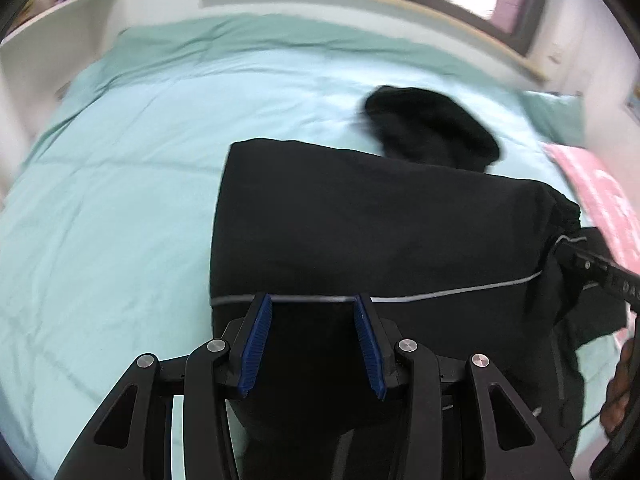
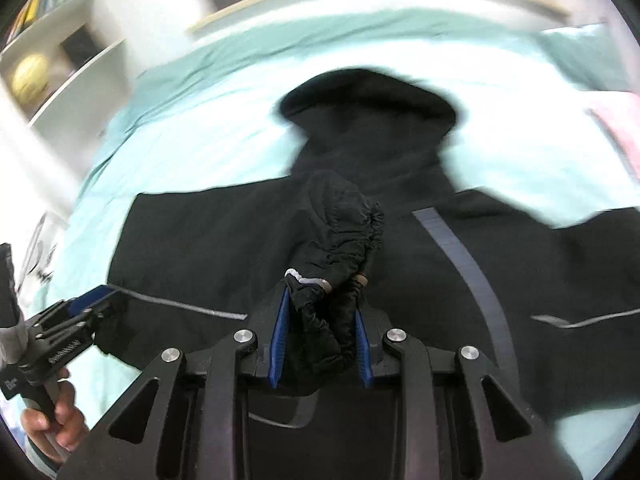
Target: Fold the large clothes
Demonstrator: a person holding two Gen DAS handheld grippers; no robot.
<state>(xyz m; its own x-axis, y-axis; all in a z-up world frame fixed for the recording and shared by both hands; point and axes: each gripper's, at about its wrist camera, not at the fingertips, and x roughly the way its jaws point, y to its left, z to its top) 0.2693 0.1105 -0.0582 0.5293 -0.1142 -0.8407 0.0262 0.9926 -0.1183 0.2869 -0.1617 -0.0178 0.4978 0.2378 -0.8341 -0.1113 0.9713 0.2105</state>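
A black hooded jacket [image 1: 360, 220] lies spread on the bed, its hood [image 1: 432, 128] pointing to the far side. Grey piping runs along its near part. My left gripper [image 1: 313, 300] is shut on a thick fold of the jacket's near left edge, with black cloth filling the gap between the blue pads. In the right wrist view this left gripper [image 2: 100, 296] grips the jacket's left corner. My right gripper [image 2: 322, 292] is shut on the gathered elastic sleeve cuff [image 2: 344, 232], lifted over the jacket's middle. In the left wrist view the right gripper [image 1: 568, 248] shows at the right edge.
The mint-green bed sheet [image 1: 120, 200] stretches wide to the left and beyond the hood. A pink cloth [image 1: 600, 192] lies at the bed's right side. White shelves [image 2: 80, 60] with a yellow ball [image 2: 30, 76] stand at the left. A person's hand [image 2: 56, 420] holds the left gripper's handle.
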